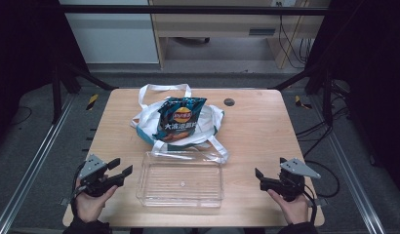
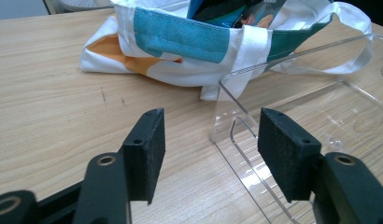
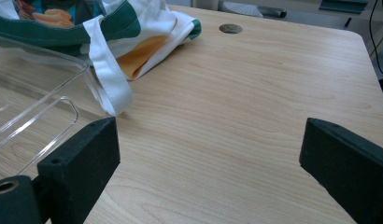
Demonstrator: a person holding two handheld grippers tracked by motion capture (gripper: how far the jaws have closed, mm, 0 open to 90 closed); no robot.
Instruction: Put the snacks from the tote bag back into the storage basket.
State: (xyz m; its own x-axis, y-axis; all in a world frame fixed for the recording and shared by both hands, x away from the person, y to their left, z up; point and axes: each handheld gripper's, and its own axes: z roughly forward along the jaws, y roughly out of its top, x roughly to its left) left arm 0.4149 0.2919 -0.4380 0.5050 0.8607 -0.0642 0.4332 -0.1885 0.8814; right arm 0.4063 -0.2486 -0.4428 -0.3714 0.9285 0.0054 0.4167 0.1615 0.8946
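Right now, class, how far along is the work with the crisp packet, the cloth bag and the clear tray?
Done: nothing shows as moved; the crisp packet sits in the cloth bag. In hand: nothing; the left hand-held gripper and the right hand-held gripper stand open beside the clear tray, which holds nothing. Left, probably: lifting the packet across to the tray.

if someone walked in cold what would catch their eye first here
Probably the dark blue chip bag, lying on a white, teal and orange tote bag at the table's middle. Just in front sits a clear plastic tray, with the open left gripper and right gripper flanking it near the table's front edge.
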